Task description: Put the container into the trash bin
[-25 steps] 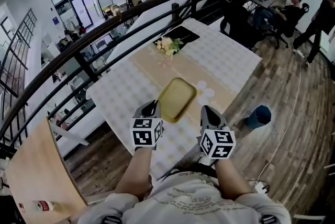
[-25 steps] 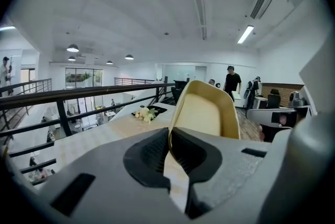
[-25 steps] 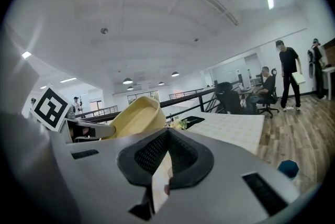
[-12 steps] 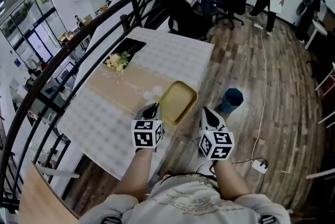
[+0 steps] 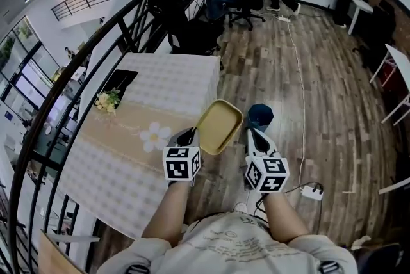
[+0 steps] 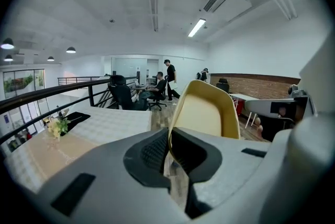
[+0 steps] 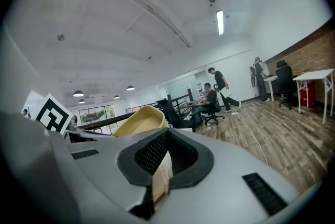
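Container (image 5: 219,126): left of the trash bin (image 5: 260,116), in the left tool (image 5: 187,136).
Right tool (image 5: 254,134): just before the bin.
Worktop (image 5: 173,74): farther left of the bin.

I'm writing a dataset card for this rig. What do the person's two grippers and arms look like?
The left gripper and right gripper match. Each has a light grey moulded body and black ribbed jaw pads, and carries a white cube printed with black square markers. No cables show on either. The forearms are bare, and the person wears a pale short-sleeved top with faint print.
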A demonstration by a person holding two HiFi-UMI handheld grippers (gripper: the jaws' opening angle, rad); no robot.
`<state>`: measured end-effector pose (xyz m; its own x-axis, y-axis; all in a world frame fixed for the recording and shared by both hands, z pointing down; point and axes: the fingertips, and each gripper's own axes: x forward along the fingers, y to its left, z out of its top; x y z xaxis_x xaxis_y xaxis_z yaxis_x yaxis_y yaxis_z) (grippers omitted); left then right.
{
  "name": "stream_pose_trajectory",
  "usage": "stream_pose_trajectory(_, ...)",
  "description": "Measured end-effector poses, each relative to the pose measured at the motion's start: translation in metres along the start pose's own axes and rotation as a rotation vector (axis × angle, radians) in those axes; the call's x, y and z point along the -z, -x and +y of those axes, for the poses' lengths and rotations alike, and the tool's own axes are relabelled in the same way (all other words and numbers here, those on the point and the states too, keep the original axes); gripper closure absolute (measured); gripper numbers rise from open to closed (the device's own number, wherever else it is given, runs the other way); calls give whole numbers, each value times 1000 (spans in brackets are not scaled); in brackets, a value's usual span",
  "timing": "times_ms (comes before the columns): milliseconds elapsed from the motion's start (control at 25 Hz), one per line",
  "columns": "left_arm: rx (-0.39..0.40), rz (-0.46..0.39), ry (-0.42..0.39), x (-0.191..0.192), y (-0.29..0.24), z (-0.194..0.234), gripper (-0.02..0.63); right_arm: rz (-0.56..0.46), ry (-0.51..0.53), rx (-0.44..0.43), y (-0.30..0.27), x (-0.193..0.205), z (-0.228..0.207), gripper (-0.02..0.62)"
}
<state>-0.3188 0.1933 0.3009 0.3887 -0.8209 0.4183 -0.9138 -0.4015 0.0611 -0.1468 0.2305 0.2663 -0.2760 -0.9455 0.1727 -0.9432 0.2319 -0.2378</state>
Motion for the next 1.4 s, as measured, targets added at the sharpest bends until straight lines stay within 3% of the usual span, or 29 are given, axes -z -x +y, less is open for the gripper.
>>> stream_pose_trajectory(320, 63, 3, -10, -18, -66, -87, 581, -10, -12, 72, 15, -17, -105, 594)
stream_pose_trajectory(600, 111, 24, -42, -29, -111, -132, 581, -27, -36, 128, 20, -28, -162, 594)
stream_pose_trajectory(1000, 172, 41, -78, -40, -177, -159, 581, -50, -61, 191, -1, -33, -220, 594)
stream_pose_trajectory(1400, 192, 65, -44, -56, -267, -148, 581, -32, -20, 208, -72, -51, -266, 594)
